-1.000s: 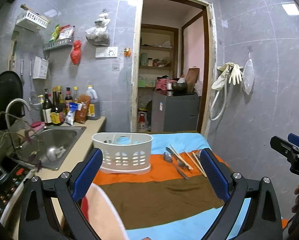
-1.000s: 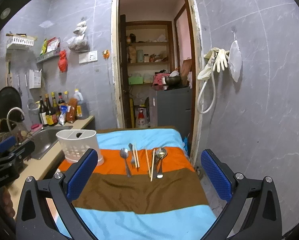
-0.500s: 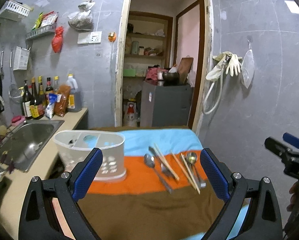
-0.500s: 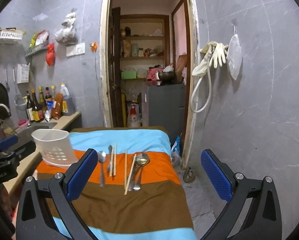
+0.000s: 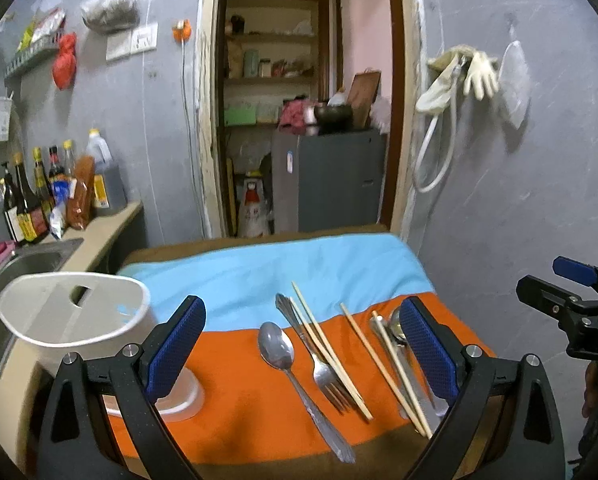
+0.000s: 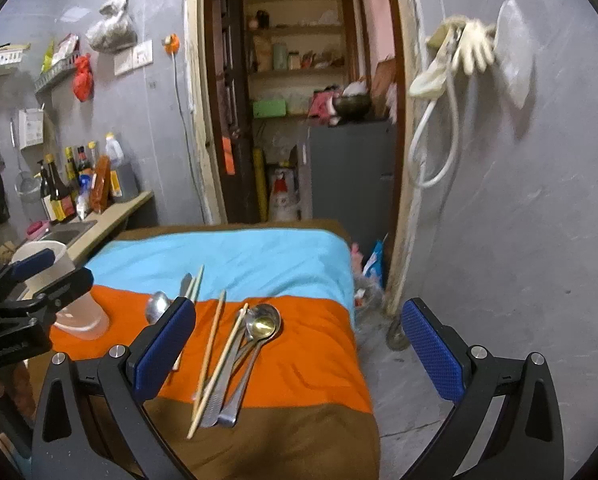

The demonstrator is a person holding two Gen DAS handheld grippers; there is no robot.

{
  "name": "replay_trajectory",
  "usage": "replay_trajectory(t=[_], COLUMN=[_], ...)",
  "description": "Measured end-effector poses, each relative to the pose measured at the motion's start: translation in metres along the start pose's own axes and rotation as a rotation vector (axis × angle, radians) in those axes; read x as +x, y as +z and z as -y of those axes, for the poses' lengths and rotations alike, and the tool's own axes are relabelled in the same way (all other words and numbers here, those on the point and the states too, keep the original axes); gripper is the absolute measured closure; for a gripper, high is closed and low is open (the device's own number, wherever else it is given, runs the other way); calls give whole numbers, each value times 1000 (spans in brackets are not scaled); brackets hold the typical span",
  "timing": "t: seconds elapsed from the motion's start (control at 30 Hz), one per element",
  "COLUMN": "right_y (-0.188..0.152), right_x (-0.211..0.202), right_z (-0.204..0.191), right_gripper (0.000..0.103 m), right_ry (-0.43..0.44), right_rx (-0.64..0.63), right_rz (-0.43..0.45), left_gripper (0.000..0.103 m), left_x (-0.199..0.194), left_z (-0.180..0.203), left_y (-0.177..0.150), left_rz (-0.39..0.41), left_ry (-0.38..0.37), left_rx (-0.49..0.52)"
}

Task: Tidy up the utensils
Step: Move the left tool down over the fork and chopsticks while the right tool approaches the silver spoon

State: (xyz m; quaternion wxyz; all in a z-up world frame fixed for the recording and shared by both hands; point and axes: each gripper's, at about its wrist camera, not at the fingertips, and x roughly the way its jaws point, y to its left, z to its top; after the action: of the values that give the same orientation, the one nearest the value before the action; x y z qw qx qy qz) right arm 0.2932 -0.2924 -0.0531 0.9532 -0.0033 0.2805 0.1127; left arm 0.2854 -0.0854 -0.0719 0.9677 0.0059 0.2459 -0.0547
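Several utensils lie on the orange stripe of a striped cloth (image 5: 259,272): a spoon (image 5: 277,346), a fork (image 5: 319,364), chopsticks (image 5: 331,344), and more chopsticks (image 5: 383,364) beside two stacked spoons (image 6: 263,324). A white slotted caddy (image 5: 75,316) stands at the cloth's left edge. My left gripper (image 5: 301,344) hovers open over the spoon and fork, holding nothing. My right gripper (image 6: 299,348) is open and empty above the cloth's right side, with the stacked spoons and chopsticks (image 6: 215,336) just left of its centre. Each gripper shows at the edge of the other view.
A counter with a steel sink (image 5: 31,260) and sauce bottles (image 5: 39,200) runs along the left. Behind the table a doorway opens onto a grey cabinet (image 5: 331,176). The table's right edge drops to bare floor (image 6: 399,392) beside a grey wall.
Both grippers have come forward and lower toward the utensils, which now look larger. The caddy has slid toward the left edge of both views. Both stay open.
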Motion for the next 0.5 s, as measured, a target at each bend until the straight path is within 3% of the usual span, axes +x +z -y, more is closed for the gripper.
replay_trajectory(t=[0.13,0.23,0.37,0.5], right_y=[-5,-9,-11,-9], right_x=[30,52,78,102], right_z=[8,13,14,13], right_gripper=[0,4,22,34], right_ry=[32,61,108,170], right_rx=[25,45,55,51], right_rz=[-55,-106,-167,-215], left_gripper=[9,20,41,50], left_x=[32,57,85,102], left_z=[-3,-7,-18,-31], left_y=[-5,-9,-16,-23], left_rz=[-48,-99,-176,-221], left_ry=[23,41,51,61], left_rx=[-20,-42,-85,-129])
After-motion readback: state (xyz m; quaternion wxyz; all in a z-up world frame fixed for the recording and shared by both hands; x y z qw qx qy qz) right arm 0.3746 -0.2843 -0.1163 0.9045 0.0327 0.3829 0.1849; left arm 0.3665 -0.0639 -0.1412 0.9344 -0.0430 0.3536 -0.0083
